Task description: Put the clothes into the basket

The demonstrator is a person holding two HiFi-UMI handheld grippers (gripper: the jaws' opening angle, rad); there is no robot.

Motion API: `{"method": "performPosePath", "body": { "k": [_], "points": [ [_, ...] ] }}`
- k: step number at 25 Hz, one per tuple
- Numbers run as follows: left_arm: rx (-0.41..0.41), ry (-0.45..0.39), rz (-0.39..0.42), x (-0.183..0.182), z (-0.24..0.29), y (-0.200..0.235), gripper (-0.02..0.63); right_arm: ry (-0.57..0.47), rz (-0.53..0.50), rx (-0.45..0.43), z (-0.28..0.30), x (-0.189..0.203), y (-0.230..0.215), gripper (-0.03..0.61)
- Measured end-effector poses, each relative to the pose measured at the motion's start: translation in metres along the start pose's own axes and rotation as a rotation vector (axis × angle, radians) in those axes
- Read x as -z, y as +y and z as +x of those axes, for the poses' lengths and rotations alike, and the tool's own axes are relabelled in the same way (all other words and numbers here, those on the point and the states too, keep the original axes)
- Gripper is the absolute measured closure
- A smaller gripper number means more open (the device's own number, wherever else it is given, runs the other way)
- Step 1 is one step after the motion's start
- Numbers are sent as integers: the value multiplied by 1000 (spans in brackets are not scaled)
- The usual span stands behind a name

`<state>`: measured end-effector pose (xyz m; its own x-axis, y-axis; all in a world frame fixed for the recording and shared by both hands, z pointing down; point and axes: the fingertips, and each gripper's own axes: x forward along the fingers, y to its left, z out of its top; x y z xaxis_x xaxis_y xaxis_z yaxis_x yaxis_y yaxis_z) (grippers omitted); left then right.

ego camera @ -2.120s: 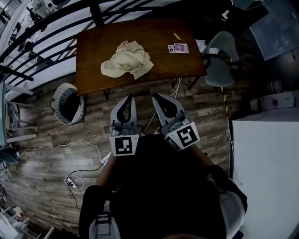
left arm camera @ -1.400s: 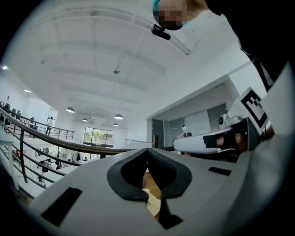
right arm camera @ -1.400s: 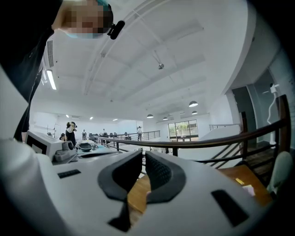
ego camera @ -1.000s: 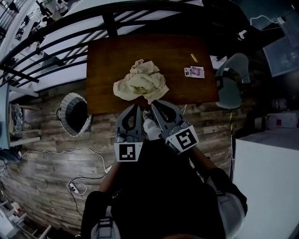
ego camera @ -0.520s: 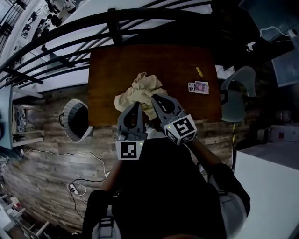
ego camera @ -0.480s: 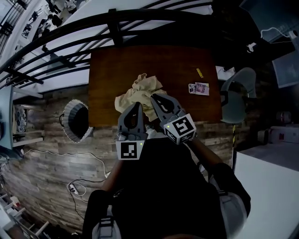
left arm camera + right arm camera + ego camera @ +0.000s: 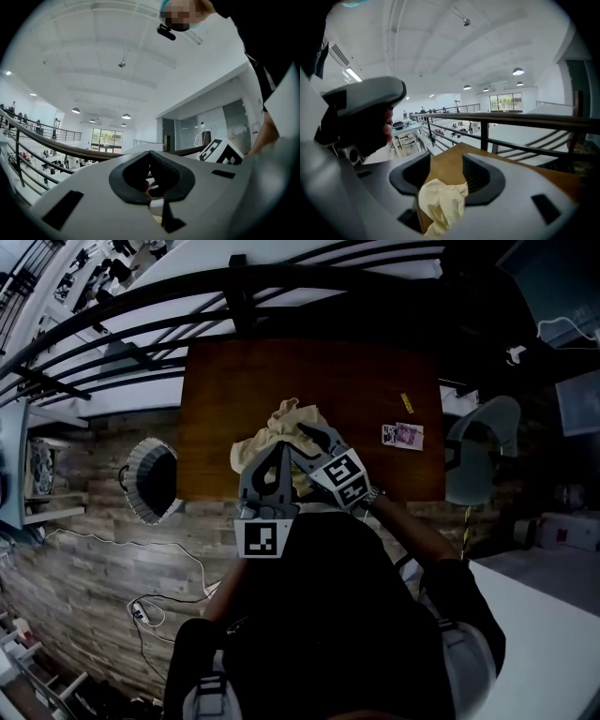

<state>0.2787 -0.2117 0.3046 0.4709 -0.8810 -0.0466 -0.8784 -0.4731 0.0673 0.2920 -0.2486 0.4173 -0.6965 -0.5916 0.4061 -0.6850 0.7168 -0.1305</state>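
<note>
Cream garment [image 7: 289, 415] lay bunched mid-frame in the head view, on the brown desk [image 7: 375, 381]. R tool [image 7: 305, 434] had just been opening: jaws apart w/ the garment between them, not pinched. L tool [image 7: 278, 454] just beside it, jaws together, empty. Basket [image 7: 150, 479] stood on the floor, centre-left.
</note>
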Motion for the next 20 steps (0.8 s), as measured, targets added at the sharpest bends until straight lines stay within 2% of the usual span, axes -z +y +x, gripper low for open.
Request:
{"method": "performPosePath", "body": {
  "k": [2, 7, 11, 15, 20],
  "points": [
    [-14, 5, -3, 1, 4, 5, 601, 56, 2, -22, 15, 18, -3, 308],
    [-37, 9, 4, 1, 11, 11, 600, 212, -16, -42, 46, 68, -17, 222],
    [-59, 3, 1, 3, 14, 16, 600, 321, -3, -58, 65, 105, -22, 195],
    [-75, 13, 18, 4, 11, 14, 601, 409, 7, -20, 77, 146, -37, 183],
    [-104, 35, 8, 7, 12, 17, 600, 479, 39, -14, 85, 173, -48, 163]
  ]
}}
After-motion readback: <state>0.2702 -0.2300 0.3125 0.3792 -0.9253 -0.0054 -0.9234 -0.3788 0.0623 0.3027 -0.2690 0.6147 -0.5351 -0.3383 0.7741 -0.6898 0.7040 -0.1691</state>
